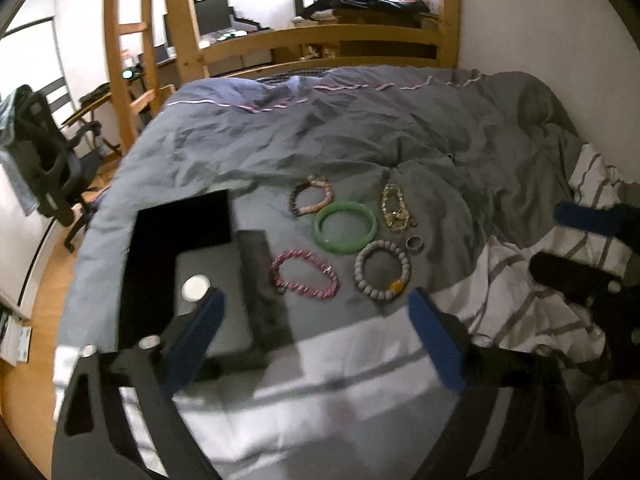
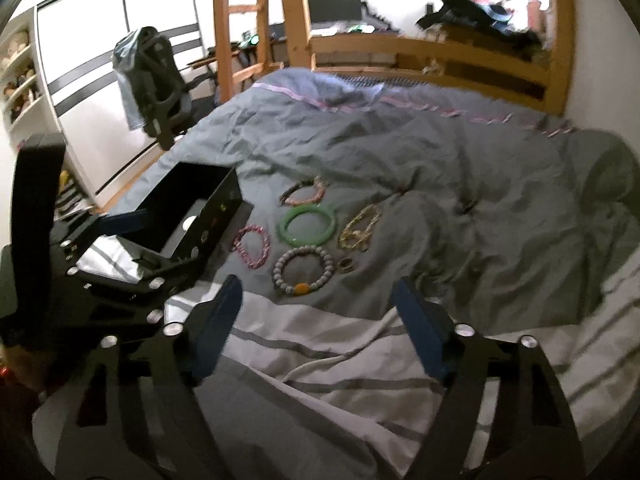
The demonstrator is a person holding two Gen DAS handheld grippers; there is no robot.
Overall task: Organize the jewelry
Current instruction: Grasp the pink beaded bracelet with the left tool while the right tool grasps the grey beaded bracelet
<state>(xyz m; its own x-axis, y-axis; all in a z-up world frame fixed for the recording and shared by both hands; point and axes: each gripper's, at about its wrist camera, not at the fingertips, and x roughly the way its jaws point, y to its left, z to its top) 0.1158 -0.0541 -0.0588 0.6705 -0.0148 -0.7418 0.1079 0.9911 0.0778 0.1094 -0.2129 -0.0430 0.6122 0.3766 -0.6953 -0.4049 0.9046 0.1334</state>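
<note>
Several pieces of jewelry lie on the grey duvet: a green bangle (image 1: 345,226) (image 2: 307,225), a pink beaded bracelet (image 1: 305,274) (image 2: 252,246), a grey beaded bracelet with an orange bead (image 1: 382,275) (image 2: 303,269), a pink-and-brown bracelet (image 1: 311,196) (image 2: 303,192), a gold chain (image 1: 396,208) (image 2: 360,227) and a ring (image 1: 414,245) (image 2: 345,266). An open black box (image 1: 188,264) (image 2: 188,216) stands left of them. My left gripper (image 1: 316,312) is open and empty, near the box. My right gripper (image 2: 318,300) is open and empty, in front of the jewelry.
A striped white-and-grey cloth (image 1: 520,292) (image 2: 320,360) lies at the near side of the bed. A wooden bed frame (image 1: 320,40) and ladder stand behind. An office chair (image 1: 48,160) (image 2: 156,80) is on the floor to the left.
</note>
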